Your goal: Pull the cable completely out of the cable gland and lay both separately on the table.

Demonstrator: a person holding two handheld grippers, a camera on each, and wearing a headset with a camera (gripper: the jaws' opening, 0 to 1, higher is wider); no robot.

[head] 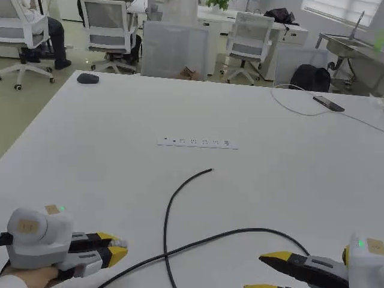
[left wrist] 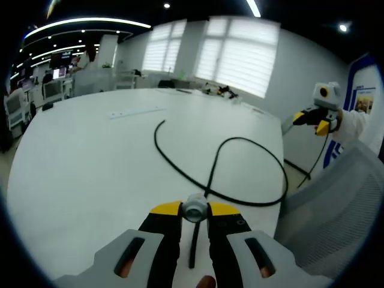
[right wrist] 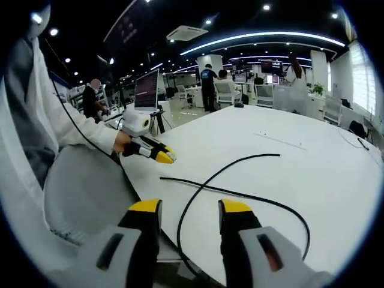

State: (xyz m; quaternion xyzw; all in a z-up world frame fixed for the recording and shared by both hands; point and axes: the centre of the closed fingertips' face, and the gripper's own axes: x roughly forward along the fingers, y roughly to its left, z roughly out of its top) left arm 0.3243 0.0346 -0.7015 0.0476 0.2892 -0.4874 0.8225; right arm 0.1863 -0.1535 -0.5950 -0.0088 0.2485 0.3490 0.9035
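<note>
A long black cable [head: 180, 189] lies in a loose crossing loop on the white table [head: 120, 156], its free end pointing at the far side. My left gripper [head: 120, 251] rests at the near left edge. In the left gripper view, that gripper [left wrist: 195, 210] is shut on a small silver cable gland [left wrist: 195, 207], with the cable [left wrist: 240, 141] threaded through it and running back between the jaws. My right gripper [head: 258, 273] hovers at the near right, and in its own view this gripper [right wrist: 189, 207] stands open with nothing between its fingers, the cable [right wrist: 240, 162] lying beyond them.
A white power strip [head: 198, 142] lies mid-table. A black mouse [head: 88, 78] sits at the far left, and a phone [head: 329, 103] with a thin white lead at the far right. Office chairs [head: 249, 42] stand behind the table.
</note>
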